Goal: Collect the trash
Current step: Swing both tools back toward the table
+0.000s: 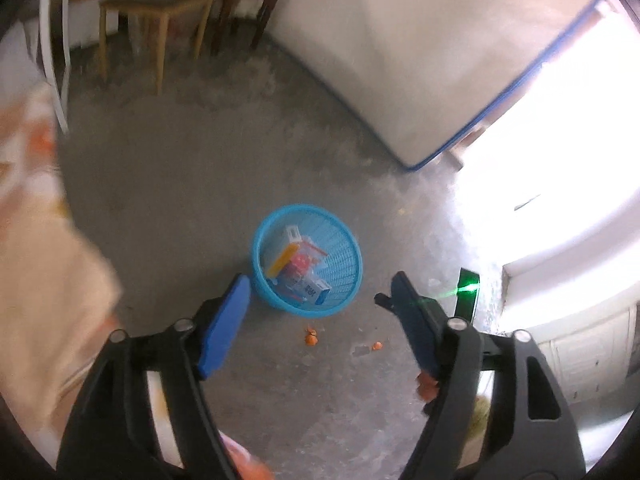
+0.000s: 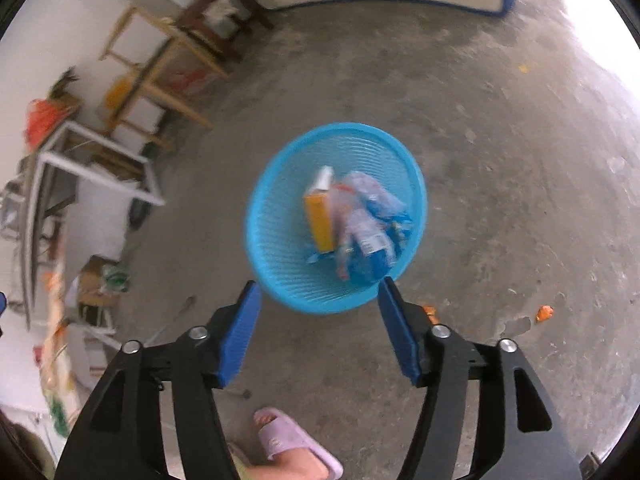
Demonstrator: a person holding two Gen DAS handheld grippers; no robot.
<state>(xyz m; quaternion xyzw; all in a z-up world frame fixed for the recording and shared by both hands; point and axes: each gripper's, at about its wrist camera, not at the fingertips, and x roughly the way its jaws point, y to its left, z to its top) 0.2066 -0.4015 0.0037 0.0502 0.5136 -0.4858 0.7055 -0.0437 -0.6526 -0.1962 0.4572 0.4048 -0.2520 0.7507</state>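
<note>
A blue mesh basket stands on the concrete floor and holds several pieces of trash, among them a yellow box, a crumpled clear wrapper and small cartons. My left gripper hangs open above the floor just in front of the basket, nothing between its blue pads. My right gripper is open too, right over the basket's near rim, also with nothing in it. Small orange scraps lie on the floor near the basket.
Wooden stools stand by the far wall. A white mattress with blue piping leans beyond the basket. Patterned cloth fills the left edge. A foot in a pink slipper is below my right gripper. Bright doorway light washes out the right.
</note>
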